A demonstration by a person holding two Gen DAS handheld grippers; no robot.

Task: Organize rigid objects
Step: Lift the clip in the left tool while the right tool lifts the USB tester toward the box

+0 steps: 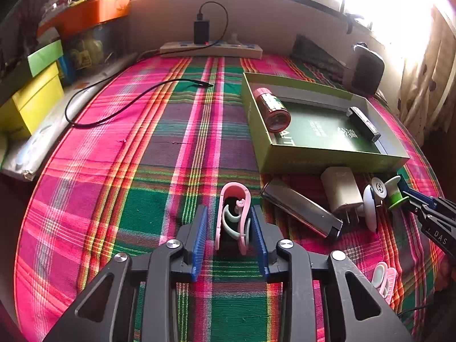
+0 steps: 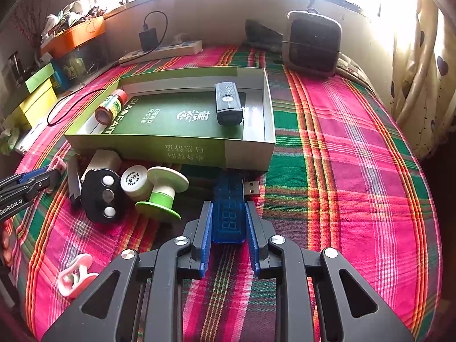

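The left hand-held gripper [image 1: 231,229] has its blue pads pinching a pink clip [image 1: 234,215] that lies on the plaid cloth [image 1: 119,171] of the table. The right hand-held gripper [image 2: 228,222] is pressed together on a translucent blue USB tester [image 2: 229,208], just near of the green box [image 2: 171,148]. Inside the box lie a red-capped battery [image 2: 111,107] at the left and a black device [image 2: 228,104] at the right. A green spool [image 2: 162,193] and a black remote [image 2: 102,195] sit left of the tester.

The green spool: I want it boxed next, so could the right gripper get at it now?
Probably not yet: the right gripper is shut on the blue USB tester. Otherwise the green spool lies uncovered just left of it.
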